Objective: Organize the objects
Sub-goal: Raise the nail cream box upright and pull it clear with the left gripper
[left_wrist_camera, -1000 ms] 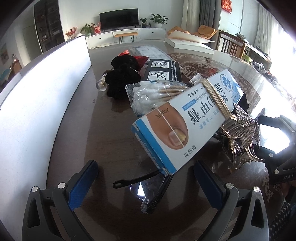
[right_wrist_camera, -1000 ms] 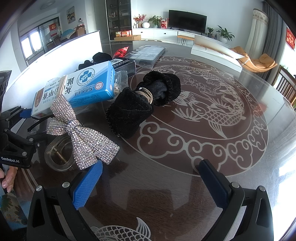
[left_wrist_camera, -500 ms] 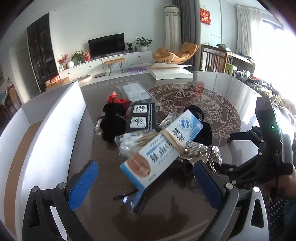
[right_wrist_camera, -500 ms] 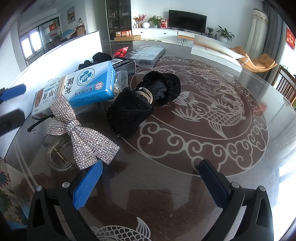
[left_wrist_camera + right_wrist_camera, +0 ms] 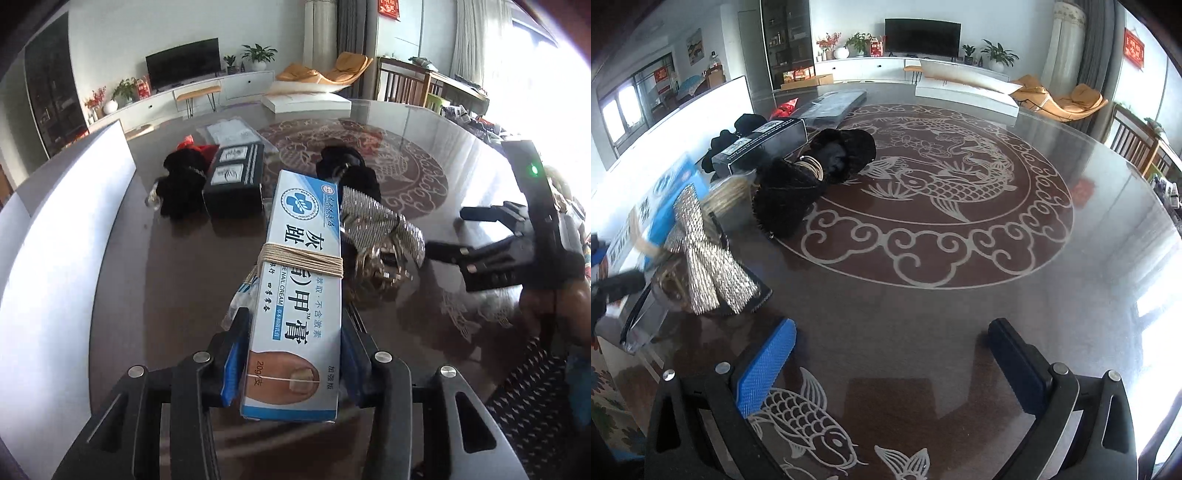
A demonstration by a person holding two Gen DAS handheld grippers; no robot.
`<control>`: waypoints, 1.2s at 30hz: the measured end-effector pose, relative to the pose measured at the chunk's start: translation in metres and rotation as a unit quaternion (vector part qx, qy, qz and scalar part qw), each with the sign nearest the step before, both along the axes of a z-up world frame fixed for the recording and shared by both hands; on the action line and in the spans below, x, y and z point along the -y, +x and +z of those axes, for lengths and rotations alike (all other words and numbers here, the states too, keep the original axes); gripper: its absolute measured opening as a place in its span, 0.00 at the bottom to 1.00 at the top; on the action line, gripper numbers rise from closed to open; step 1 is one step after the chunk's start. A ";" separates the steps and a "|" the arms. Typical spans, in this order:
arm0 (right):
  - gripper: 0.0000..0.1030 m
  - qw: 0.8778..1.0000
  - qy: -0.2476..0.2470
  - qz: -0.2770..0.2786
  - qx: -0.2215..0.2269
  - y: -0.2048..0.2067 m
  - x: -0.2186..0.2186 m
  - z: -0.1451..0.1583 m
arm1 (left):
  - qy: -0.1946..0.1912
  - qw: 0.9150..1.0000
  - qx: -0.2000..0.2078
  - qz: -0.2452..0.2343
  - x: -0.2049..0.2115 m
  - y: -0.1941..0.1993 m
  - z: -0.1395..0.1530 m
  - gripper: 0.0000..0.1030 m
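Two grippers, one load: our left gripper (image 5: 291, 354) clamps the nail cream box (image 5: 301, 280) at lower center, gripping its near end so it lifts clear of the rhinestone bow (image 5: 380, 225), while our right gripper (image 5: 890, 354) hangs spread and empty over the glass table (image 5: 960, 306).

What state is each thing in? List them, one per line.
Left hand-held gripper: shut on the nail cream box.
Nail cream box: closed, bound with rubber bands, held between the pads.
Right hand-held gripper: open, holding nothing.
Rhinestone bow clip: lying on the table.
Black box: closed, lying flat.
Black velvet scrunchie: lying on the table.
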State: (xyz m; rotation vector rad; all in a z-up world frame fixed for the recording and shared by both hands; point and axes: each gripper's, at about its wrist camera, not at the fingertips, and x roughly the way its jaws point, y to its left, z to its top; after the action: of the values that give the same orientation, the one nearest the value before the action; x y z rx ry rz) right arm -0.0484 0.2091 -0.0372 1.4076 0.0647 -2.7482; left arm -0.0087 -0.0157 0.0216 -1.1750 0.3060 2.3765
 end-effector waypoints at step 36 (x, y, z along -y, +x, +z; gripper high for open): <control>1.00 1.000 -0.001 -0.010 -0.003 0.000 -0.006 0.002 | 0.103 0.985 0.037 0.131 0.060 -0.053 0.010 0.69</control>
State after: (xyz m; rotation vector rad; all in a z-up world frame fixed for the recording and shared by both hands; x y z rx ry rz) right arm -0.0487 0.2150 -0.0348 1.4079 0.0466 -2.7680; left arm -0.0620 -0.0758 0.0319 -1.2665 -0.1259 2.5050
